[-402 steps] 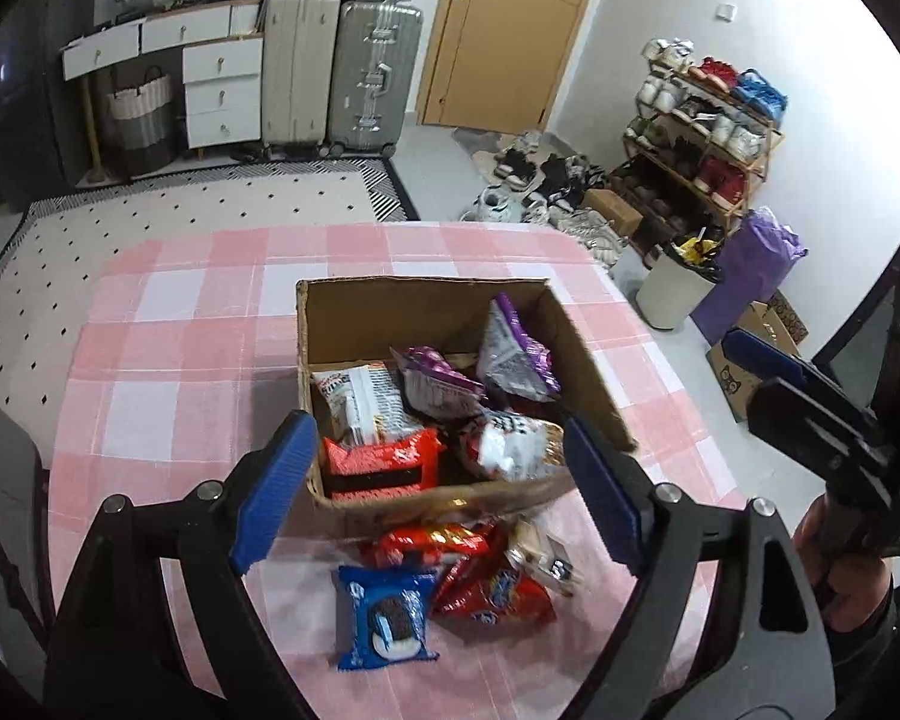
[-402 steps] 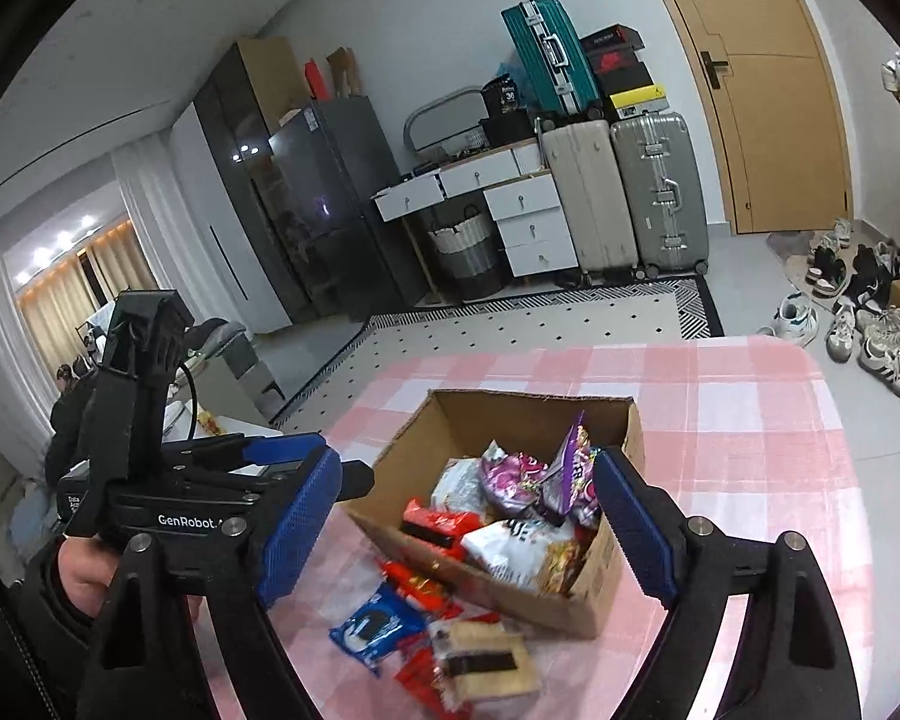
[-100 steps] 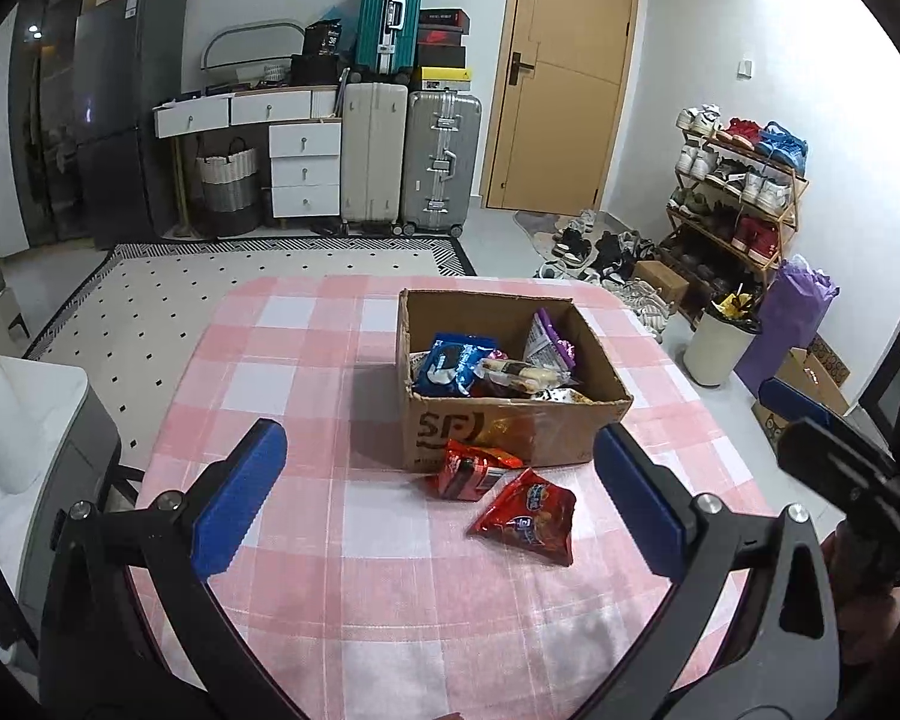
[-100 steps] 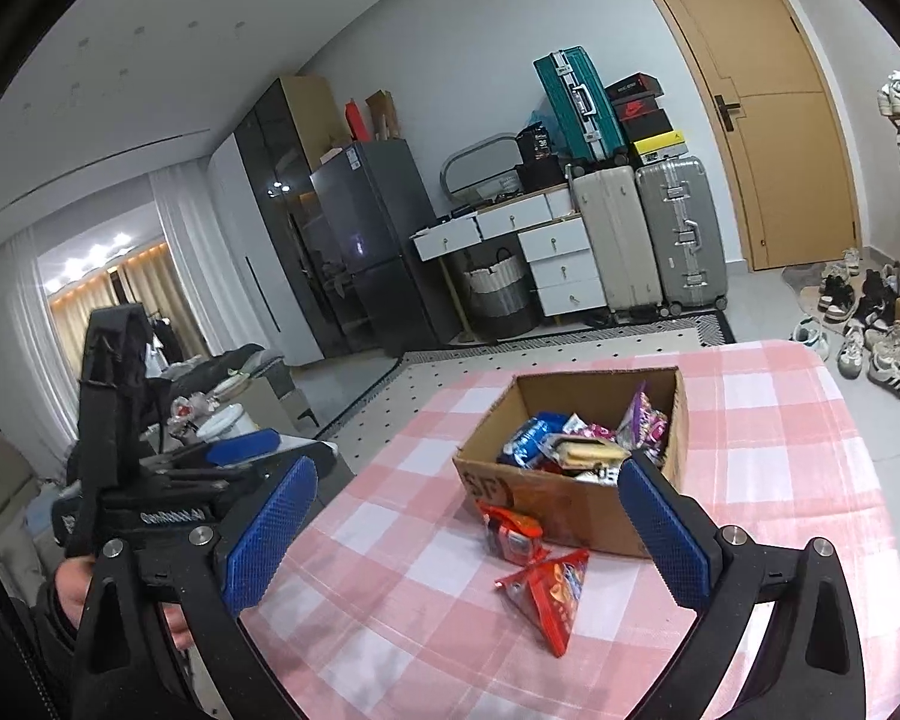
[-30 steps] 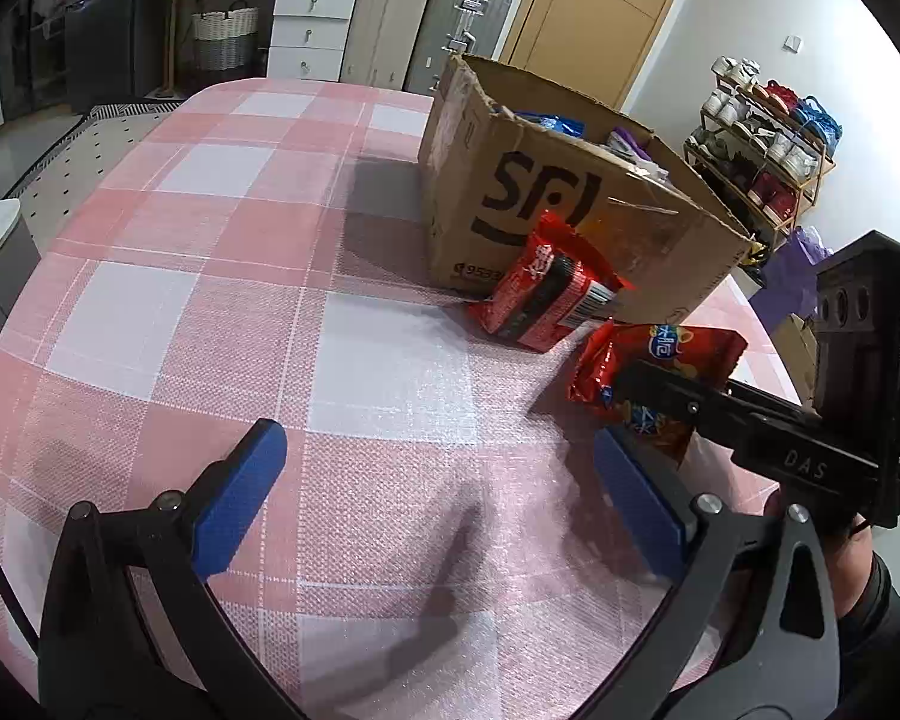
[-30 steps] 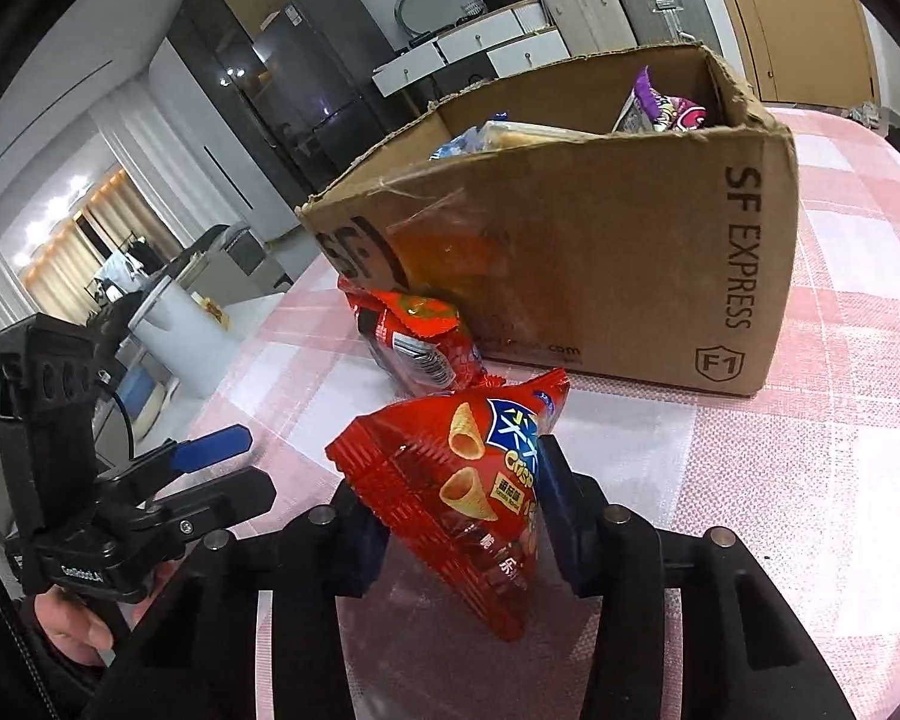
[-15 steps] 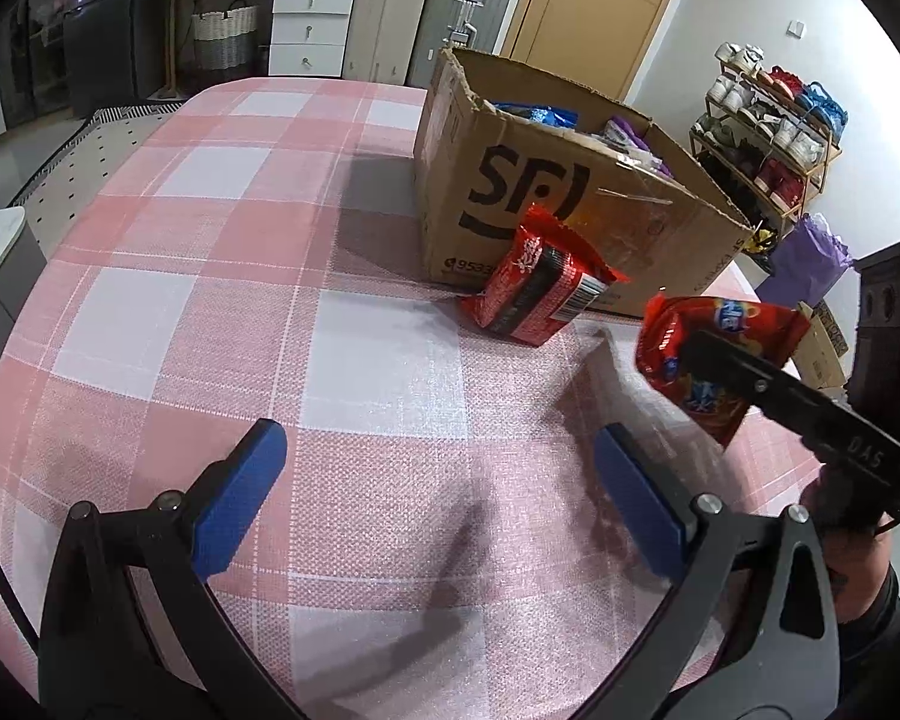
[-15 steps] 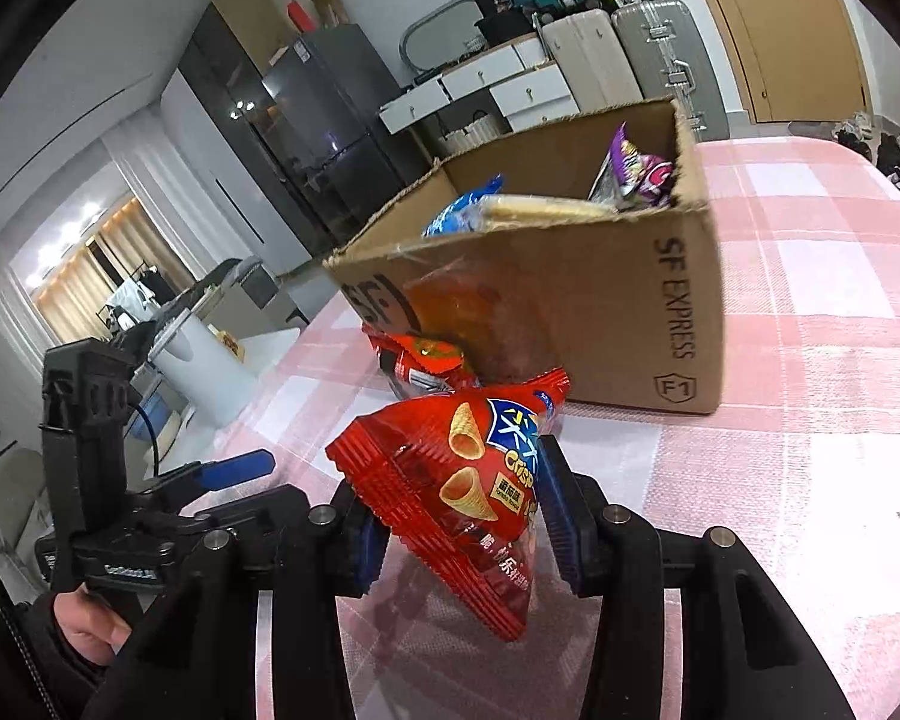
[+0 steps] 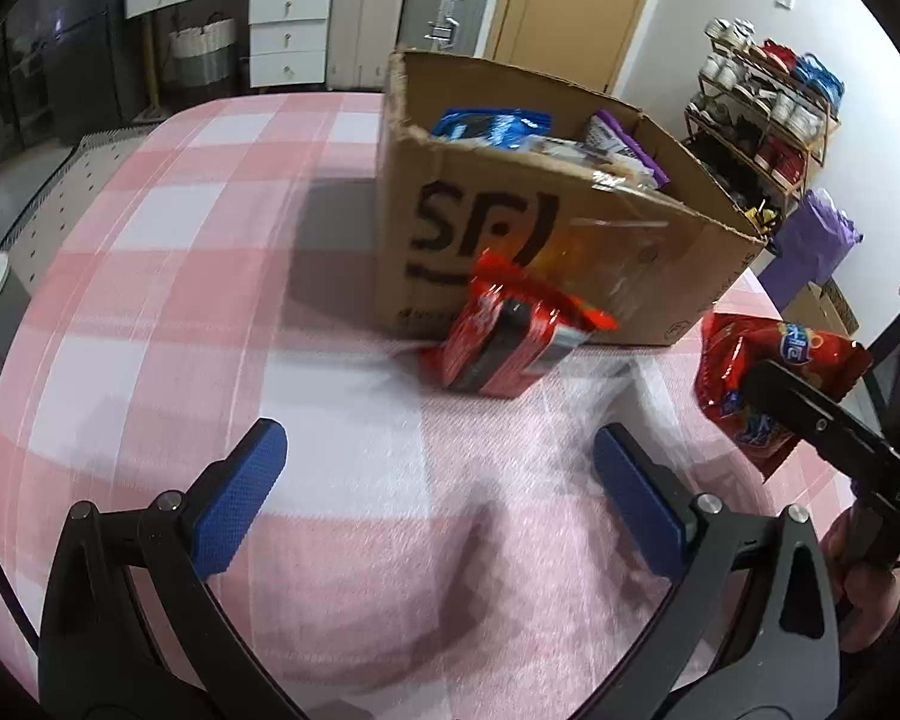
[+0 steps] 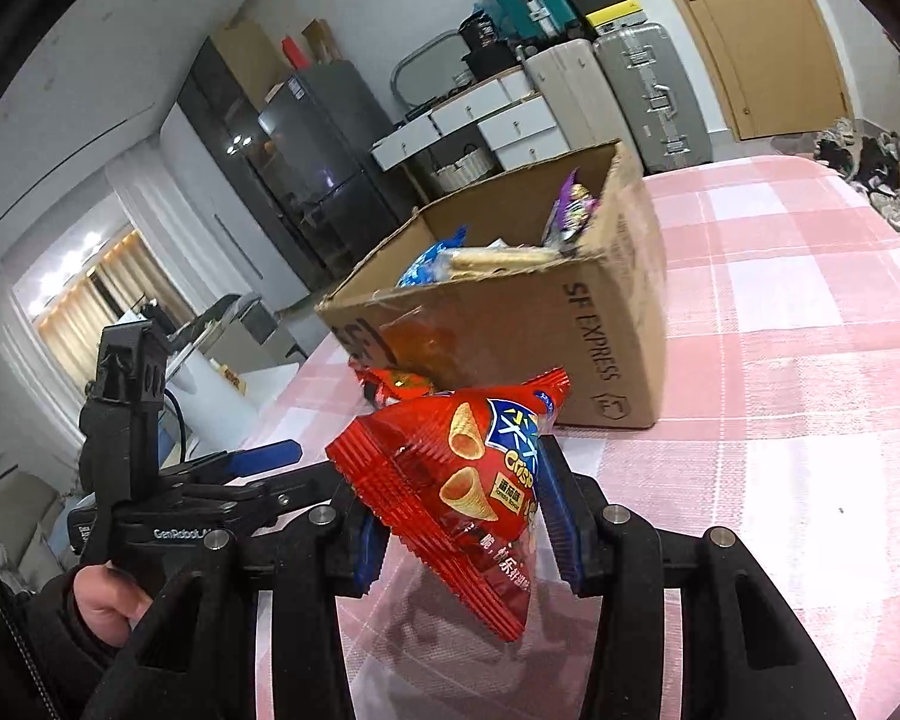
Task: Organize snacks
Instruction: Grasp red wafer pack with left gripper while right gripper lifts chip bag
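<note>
A red, glossy crisp bag (image 10: 468,498), printed with cone snacks, is clamped in the right claw (image 10: 462,522) above the tabletop (image 10: 780,396), near the cardboard box (image 10: 570,324). The left claw (image 9: 438,480) is held apart, empty. A second red packet (image 9: 504,342) is blurred.

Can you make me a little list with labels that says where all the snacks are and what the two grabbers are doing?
right gripper: shut on the red crisps bag, held above the tablecloth
left gripper: open, empty, over the pink checked tablecloth
cardboard box: on the tablecloth, open top, holds a blue packet and a purple packet
red and black packet: on the tablecloth against the front of the box
snacks outside the box: two
</note>
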`<act>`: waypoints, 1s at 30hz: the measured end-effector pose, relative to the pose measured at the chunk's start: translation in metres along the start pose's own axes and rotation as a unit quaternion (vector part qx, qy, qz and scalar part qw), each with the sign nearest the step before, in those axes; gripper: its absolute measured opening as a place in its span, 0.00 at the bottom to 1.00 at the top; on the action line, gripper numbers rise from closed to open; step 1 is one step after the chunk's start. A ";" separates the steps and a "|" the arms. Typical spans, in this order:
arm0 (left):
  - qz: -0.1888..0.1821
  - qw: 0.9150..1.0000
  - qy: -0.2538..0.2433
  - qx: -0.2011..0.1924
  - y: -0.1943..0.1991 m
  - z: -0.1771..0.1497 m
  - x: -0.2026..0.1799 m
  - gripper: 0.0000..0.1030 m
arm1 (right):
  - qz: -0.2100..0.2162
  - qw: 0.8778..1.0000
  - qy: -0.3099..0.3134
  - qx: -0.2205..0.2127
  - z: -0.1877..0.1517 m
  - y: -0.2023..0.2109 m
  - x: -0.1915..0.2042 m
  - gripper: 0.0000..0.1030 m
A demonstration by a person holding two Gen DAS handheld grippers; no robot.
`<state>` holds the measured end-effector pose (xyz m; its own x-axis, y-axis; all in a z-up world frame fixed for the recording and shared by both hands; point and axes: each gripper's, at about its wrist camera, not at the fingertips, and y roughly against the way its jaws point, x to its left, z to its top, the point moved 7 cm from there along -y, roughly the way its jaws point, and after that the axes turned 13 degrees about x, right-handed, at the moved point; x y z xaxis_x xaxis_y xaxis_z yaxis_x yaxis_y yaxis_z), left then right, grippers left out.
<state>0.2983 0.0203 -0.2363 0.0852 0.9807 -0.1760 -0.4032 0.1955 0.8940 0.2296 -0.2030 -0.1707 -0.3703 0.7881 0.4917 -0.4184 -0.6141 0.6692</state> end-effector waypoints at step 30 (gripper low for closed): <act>0.027 1.000 0.016 -0.001 -0.039 0.062 -0.019 0.99 | 0.001 0.999 -0.018 -0.029 0.004 0.013 -0.006 0.43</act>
<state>0.3690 -0.0063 -0.2427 0.0343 0.9894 -0.1412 -0.4083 0.1429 0.9016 0.2297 -0.2157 -0.1626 -0.3420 0.7873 0.5130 -0.4660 -0.6162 0.6350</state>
